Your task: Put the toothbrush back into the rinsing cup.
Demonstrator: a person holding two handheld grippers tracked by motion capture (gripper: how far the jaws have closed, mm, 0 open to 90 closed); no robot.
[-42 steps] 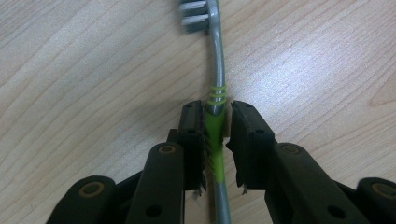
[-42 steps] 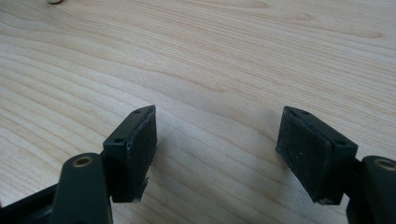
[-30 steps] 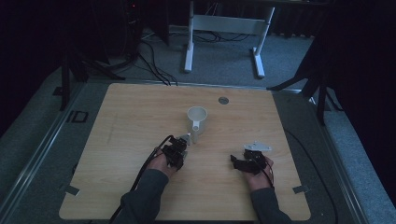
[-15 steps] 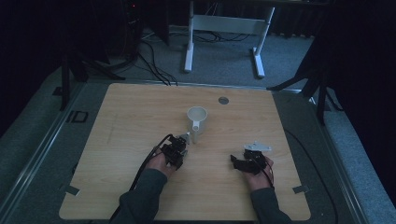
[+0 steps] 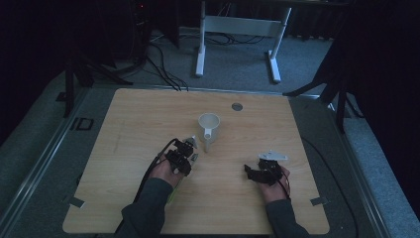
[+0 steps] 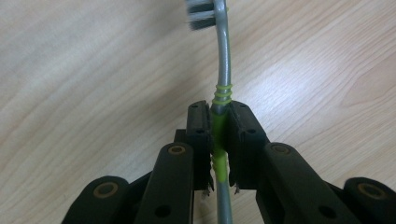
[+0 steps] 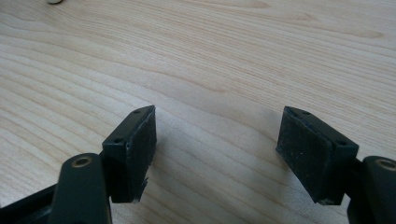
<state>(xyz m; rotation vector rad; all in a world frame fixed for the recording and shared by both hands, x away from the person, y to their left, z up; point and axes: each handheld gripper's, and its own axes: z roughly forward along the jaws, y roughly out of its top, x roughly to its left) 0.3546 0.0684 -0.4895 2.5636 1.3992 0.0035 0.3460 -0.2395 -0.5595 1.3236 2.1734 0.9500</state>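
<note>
Closing the last bit, left gripper (image 6: 219,135) pinches toothbrush (image 6: 223,70) handle between its pads; right gripper (image 7: 217,154) gapes.

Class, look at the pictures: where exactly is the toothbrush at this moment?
The toothbrush is clamped by its green grip in the left gripper, left of table centre in the high view, its bristled head pointing toward the white cup.

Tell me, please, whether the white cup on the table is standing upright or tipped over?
Upright: in the high view the white cup shows its round open mouth facing up, its handle toward the person, standing on the table.
</note>
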